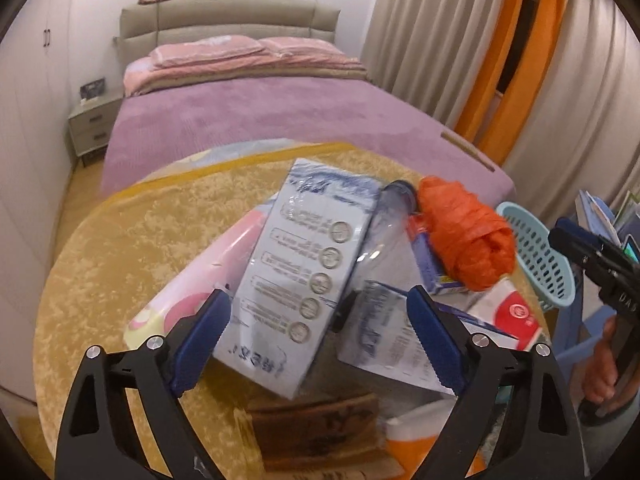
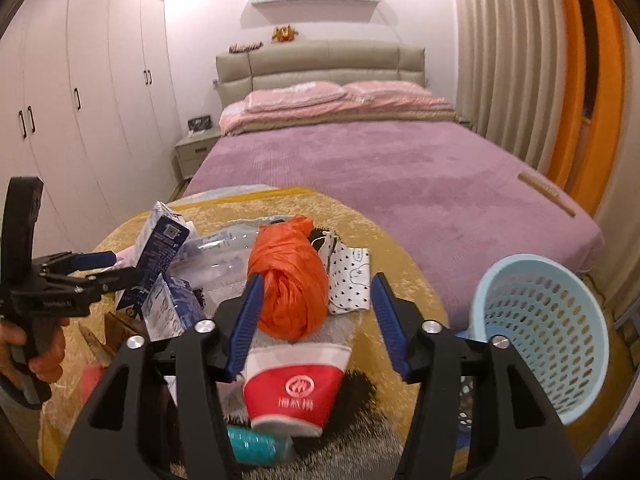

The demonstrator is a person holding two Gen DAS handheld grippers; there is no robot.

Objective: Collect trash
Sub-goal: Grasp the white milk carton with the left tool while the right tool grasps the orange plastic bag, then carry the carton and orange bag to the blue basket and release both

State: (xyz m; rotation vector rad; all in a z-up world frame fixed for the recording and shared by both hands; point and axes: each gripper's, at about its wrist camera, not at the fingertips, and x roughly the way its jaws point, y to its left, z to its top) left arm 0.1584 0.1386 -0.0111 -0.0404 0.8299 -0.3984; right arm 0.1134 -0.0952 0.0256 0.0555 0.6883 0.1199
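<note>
The left gripper (image 1: pixel 316 344) stands wide open with nothing pressed by its ribbed blue pads. Between the jaws, nearest the camera, lies a glossy blue-and-white rectangular carton (image 1: pixel 308 276), tilted and propped on other litter. Just beyond the right jaw lie a second, similar blue-and-white carton (image 1: pixel 384 332) and a clear plastic bottle (image 1: pixel 384 232).

The right gripper (image 2: pixel 316 320) is also open. Nearest it, between the jaws, lies a flattened red-and-white paper cup (image 2: pixel 298 384). Beyond the cup, next to the left jaw, sits a crumpled orange plastic bag (image 2: pixel 288 280) tied into a knot; whether the pad touches it cannot be told. A white spotted pouch (image 2: pixel 348 280) lies towards the right jaw. A pale blue perforated plastic basket (image 2: pixel 540 336) stands outside the right jaw, probably the bin for the trash.

Likely faults:
- The tilted carton is smooth and stiff; a closure on its corner could make it slip or twist out.
- The bag is soft and springy; a shallow closure could catch only loose film.
- All litter rests touching on a plush yellow table cover (image 1: pixel 132 232); lifting one item could drag a neighbour off the pile.
</note>
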